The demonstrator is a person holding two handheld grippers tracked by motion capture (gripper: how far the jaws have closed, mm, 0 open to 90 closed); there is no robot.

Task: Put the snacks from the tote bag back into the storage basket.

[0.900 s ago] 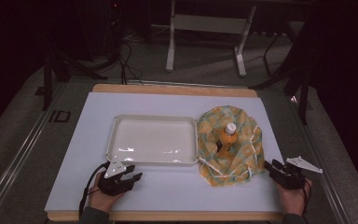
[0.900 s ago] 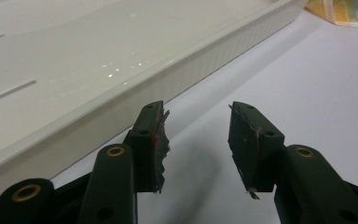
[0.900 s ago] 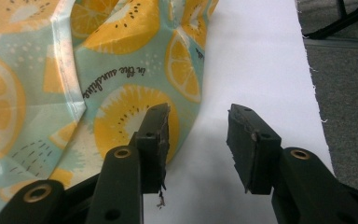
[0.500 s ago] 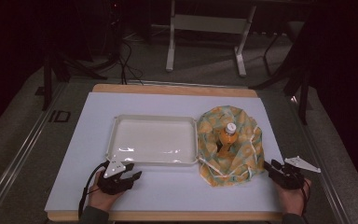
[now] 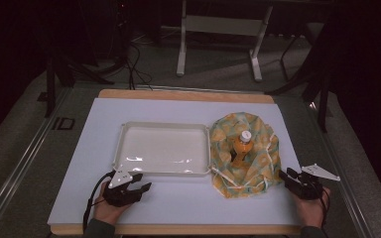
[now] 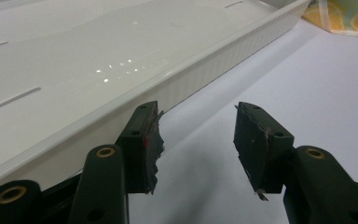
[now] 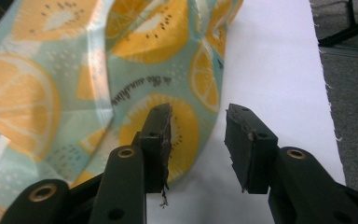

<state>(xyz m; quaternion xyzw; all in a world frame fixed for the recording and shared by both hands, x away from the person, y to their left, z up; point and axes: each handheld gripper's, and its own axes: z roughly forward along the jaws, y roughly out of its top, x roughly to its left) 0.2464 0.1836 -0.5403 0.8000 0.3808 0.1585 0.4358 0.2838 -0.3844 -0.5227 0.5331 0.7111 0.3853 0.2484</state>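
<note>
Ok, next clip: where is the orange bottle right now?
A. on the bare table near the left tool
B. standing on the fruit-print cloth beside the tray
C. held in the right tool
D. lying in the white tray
B: the orange bottle stands upright on the fruit-print cloth, right of the white tray; the right tool is open beside the cloth's edge.

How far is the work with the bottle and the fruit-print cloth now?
Done: the orange bottle stands on the spread fruit-print cloth, beside the white tray. In hand: nothing; left tongs and right tongs are open, the right at the cloth's edge. Left, probably: handling cloth and bottle.
</note>
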